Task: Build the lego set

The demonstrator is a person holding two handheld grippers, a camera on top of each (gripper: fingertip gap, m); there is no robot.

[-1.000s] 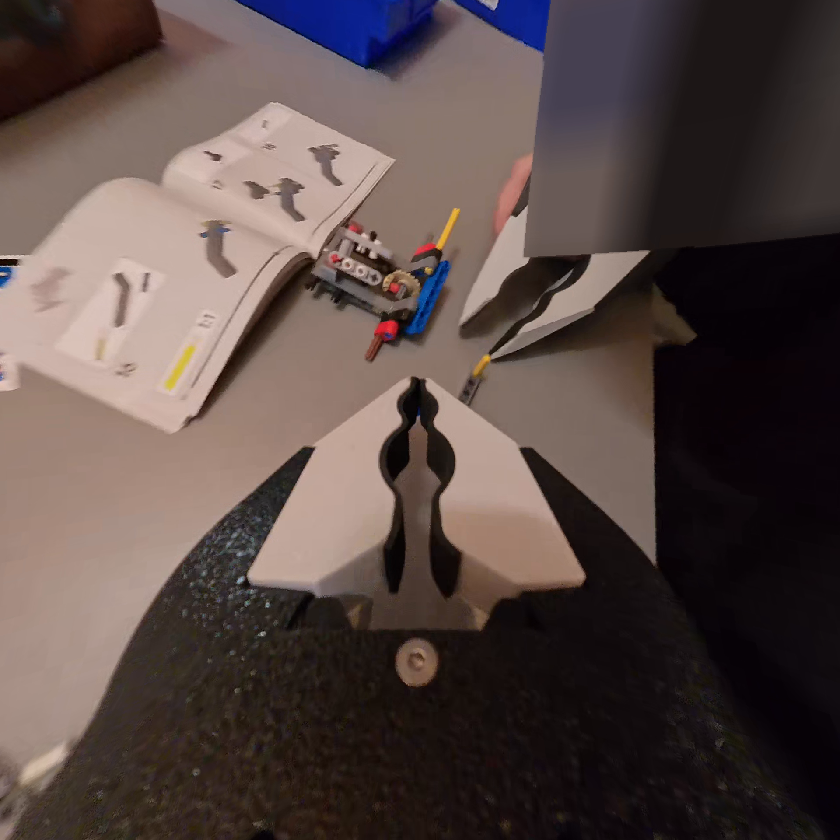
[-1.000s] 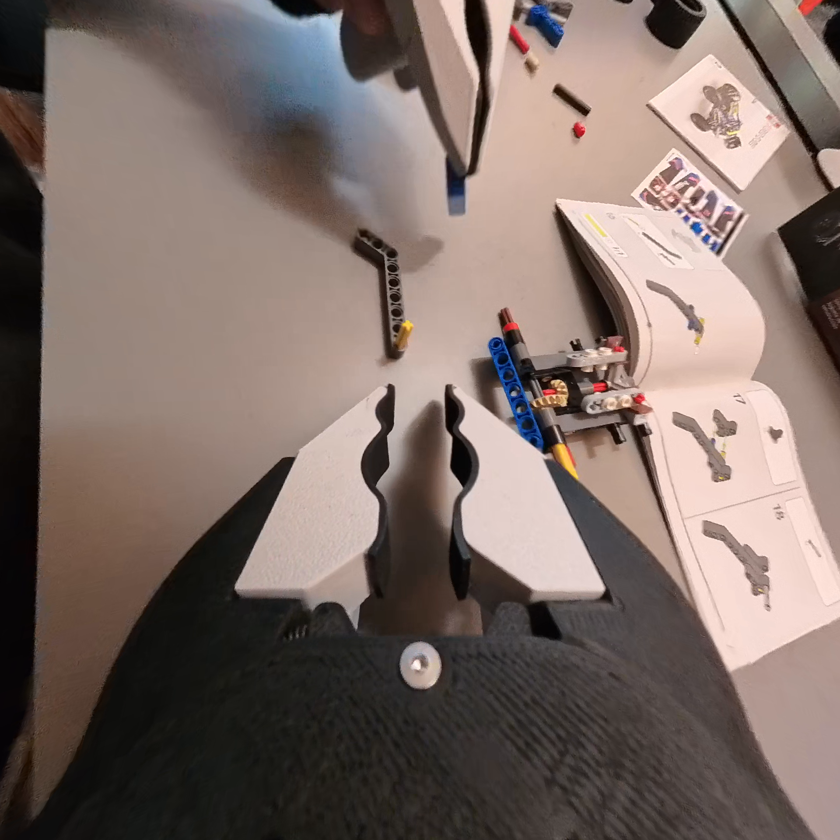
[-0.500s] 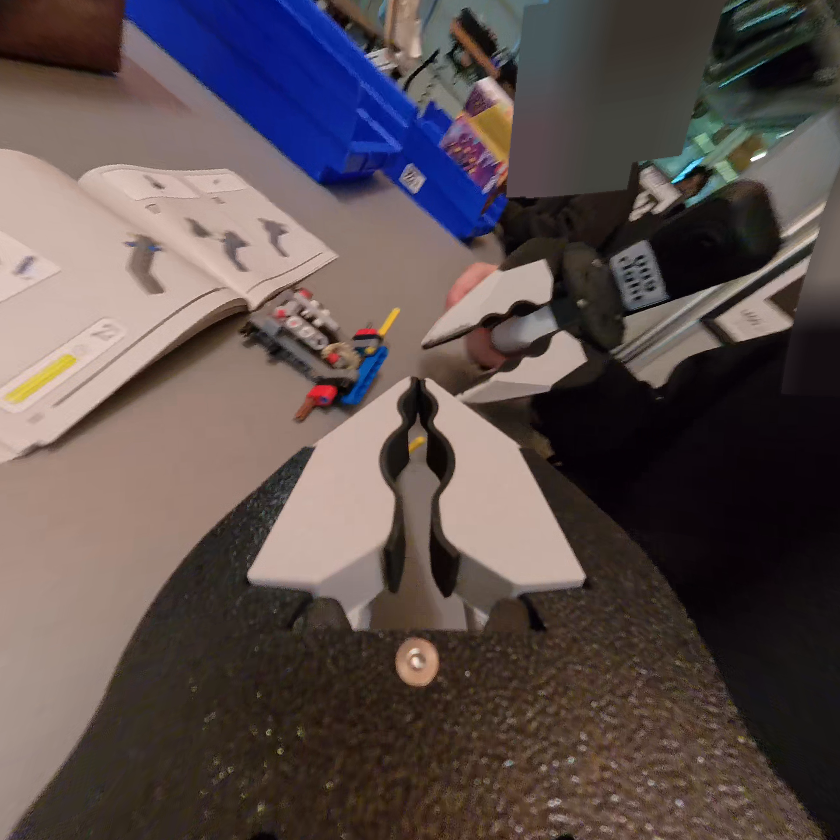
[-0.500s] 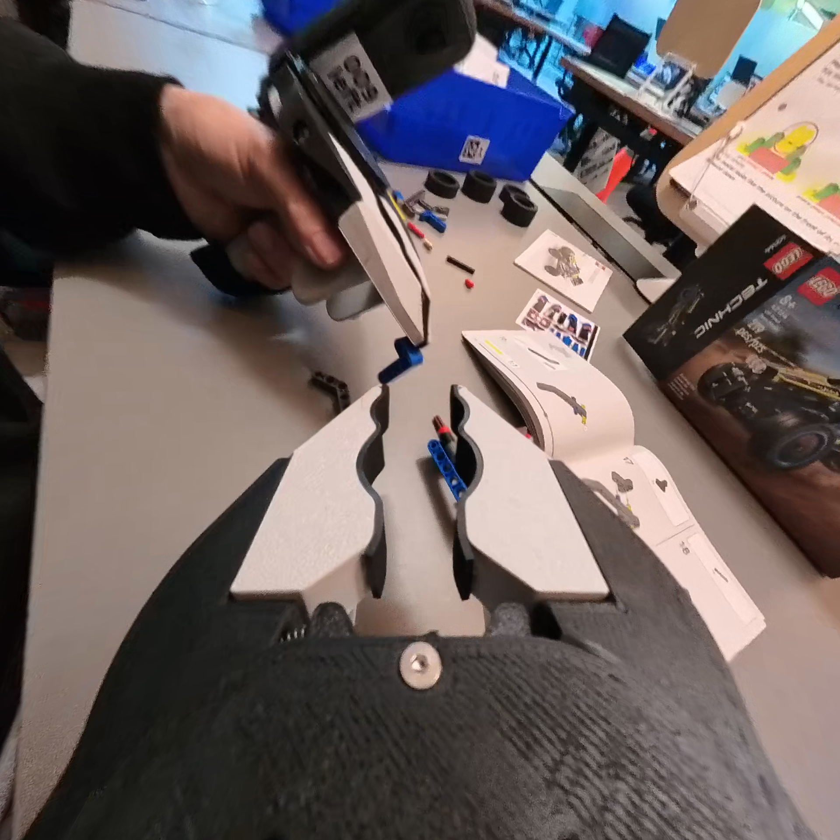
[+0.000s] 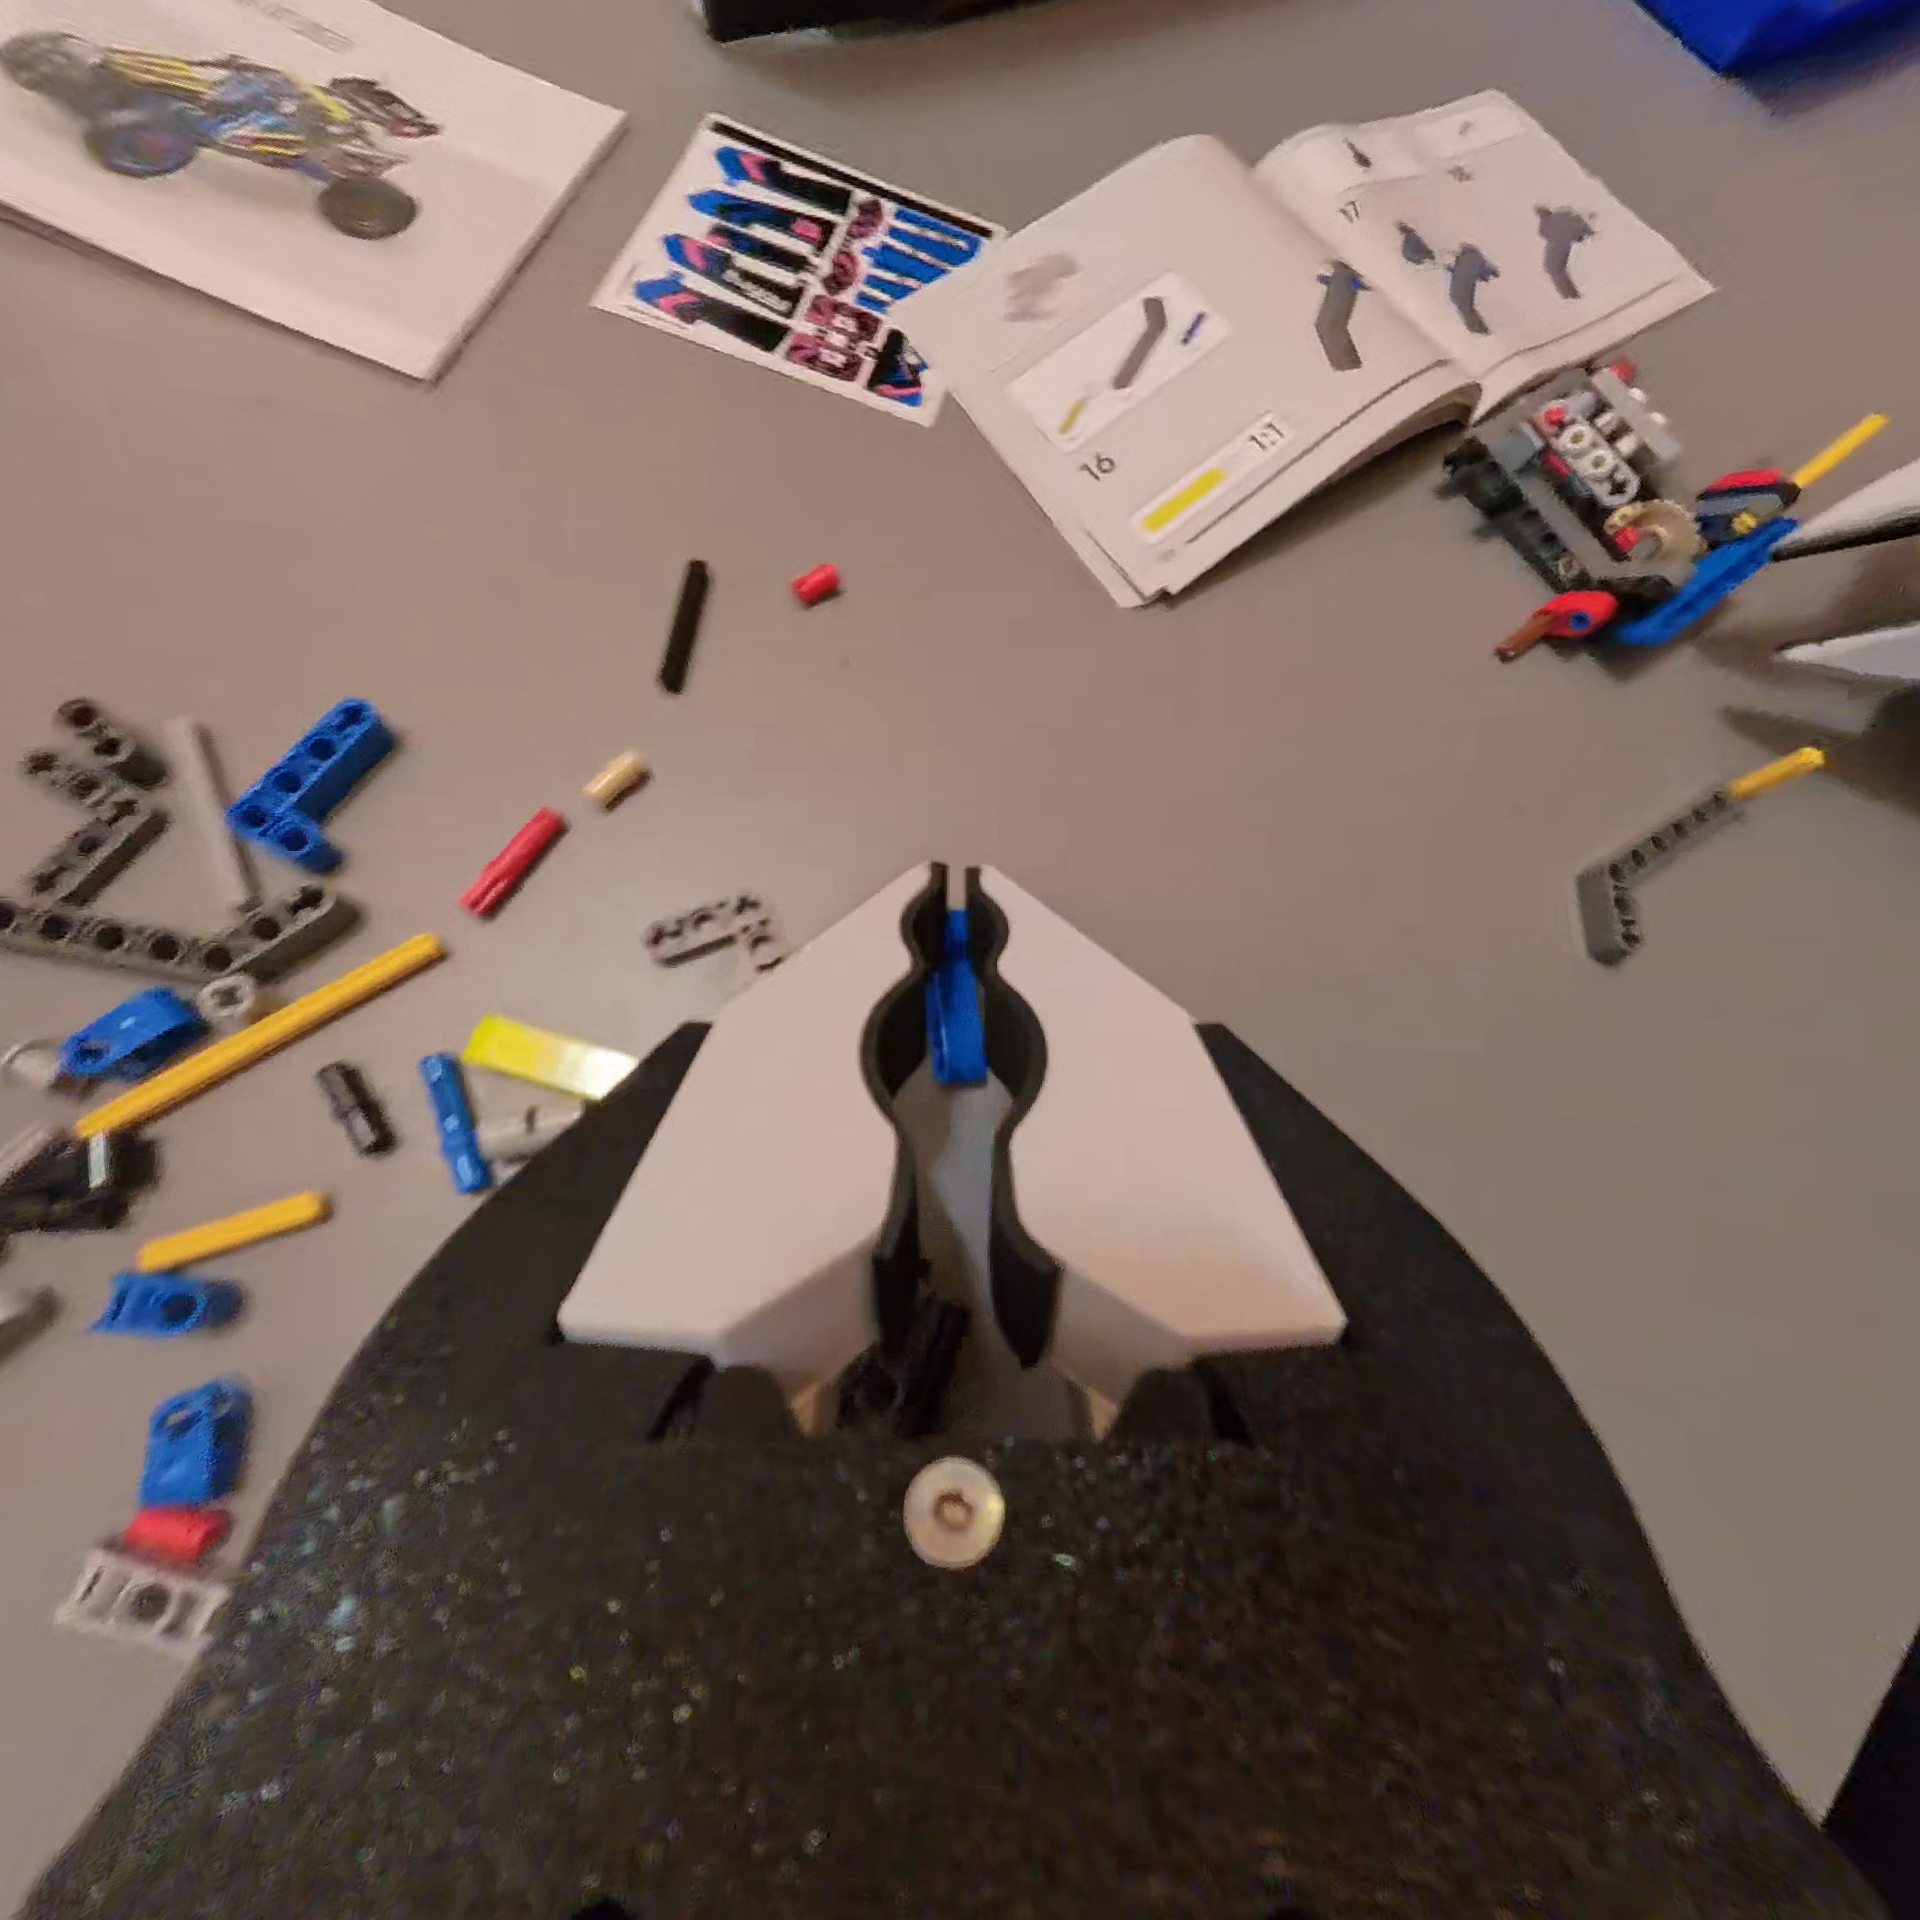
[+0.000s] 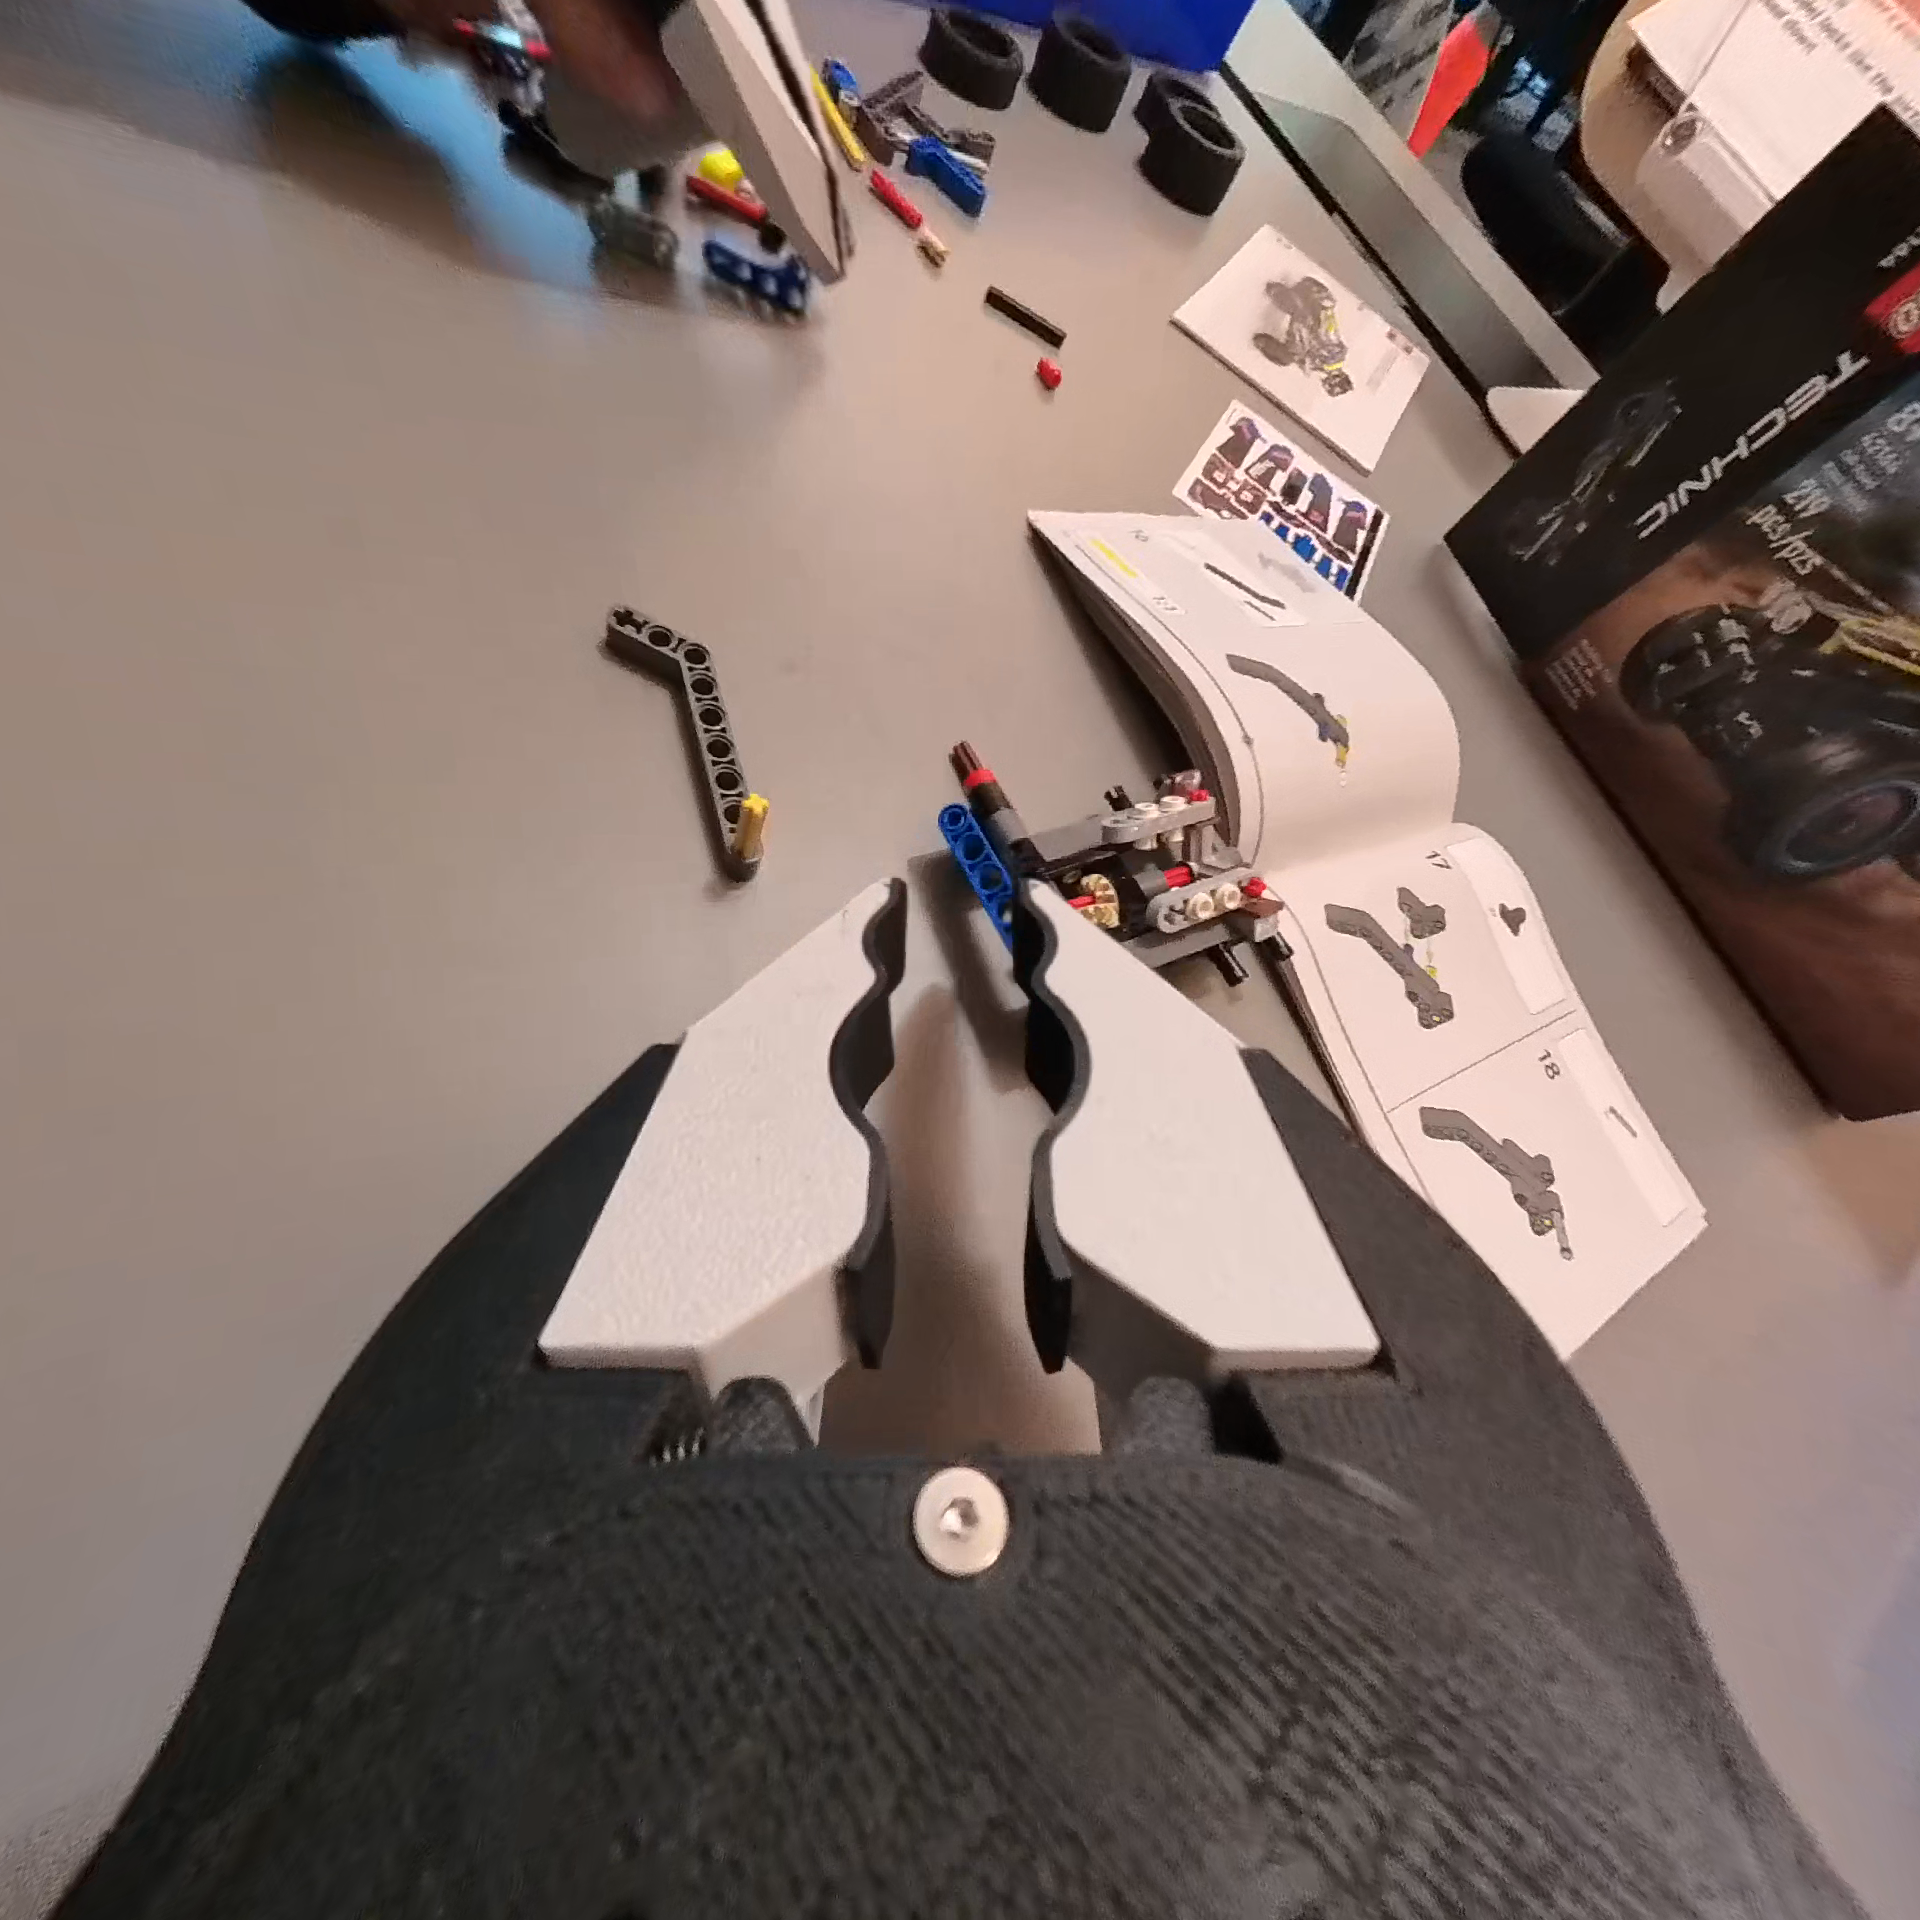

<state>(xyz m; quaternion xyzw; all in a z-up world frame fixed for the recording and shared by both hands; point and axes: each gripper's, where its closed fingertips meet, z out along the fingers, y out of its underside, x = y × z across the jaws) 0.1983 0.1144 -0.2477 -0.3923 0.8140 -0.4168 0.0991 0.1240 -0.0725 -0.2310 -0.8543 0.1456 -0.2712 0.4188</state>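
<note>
tongs first: our left tongs are clamped on a small blue pin, held above the grey tabletop near the loose parts. our right tongs stand parted with nothing between them, low over the tabletop, tips just beside the blue beam of the partly built lego assembly.

we see that assembly resting against the edge of the open instruction booklet. a bent dark grey beam with a yellow pin at one end lies well apart from the loose parts, near the assembly.

to the left of our left tongs lie a blue l-shaped beam, a long yellow axle, a red pin and a black axle. beyond them lie a sticker sheet and a second leaflet. the set's box stands past the booklet, and black tyres sit at the far edge.
</note>
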